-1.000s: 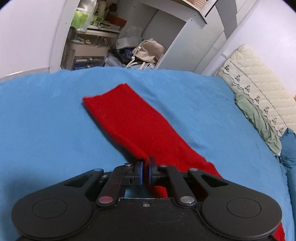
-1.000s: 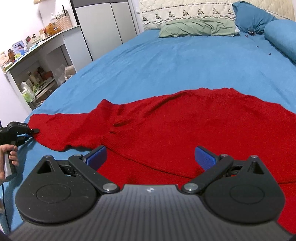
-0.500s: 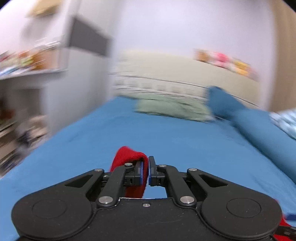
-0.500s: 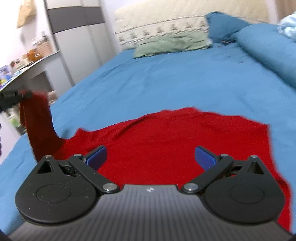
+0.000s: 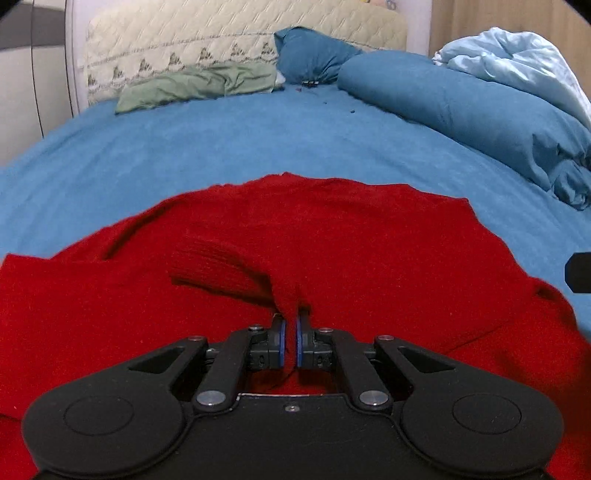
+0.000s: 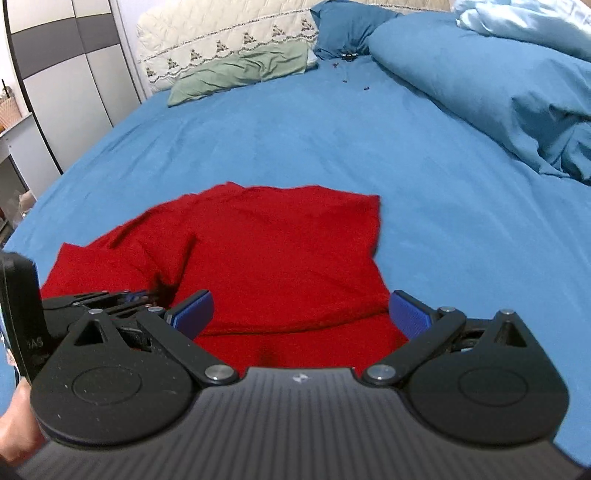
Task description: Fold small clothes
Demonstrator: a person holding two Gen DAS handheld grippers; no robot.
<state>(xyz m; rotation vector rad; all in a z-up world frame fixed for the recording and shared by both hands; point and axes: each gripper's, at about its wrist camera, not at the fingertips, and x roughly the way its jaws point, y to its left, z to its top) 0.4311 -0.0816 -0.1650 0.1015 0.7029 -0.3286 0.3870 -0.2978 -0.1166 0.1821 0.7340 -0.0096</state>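
Observation:
A red knit sweater (image 5: 351, 236) lies spread on the blue bed sheet (image 5: 221, 147); it also shows in the right wrist view (image 6: 280, 243). My left gripper (image 5: 290, 332) is shut on the sweater's sleeve cuff (image 5: 229, 269) and holds it over the sweater's body. In the right wrist view the left gripper (image 6: 110, 299) sits at the sweater's left side. My right gripper (image 6: 299, 314) is open and empty, just above the sweater's near edge.
A green pillow (image 6: 240, 74) and a quilted cream headboard (image 6: 221, 29) are at the far end of the bed. A rolled blue duvet (image 6: 480, 74) lies along the right side. A grey and white wardrobe (image 6: 66, 74) stands to the left.
My left gripper lifted the sleeve off the sheet and swung it across over the sweater's body. The right gripper stayed open and moved slightly over the sweater.

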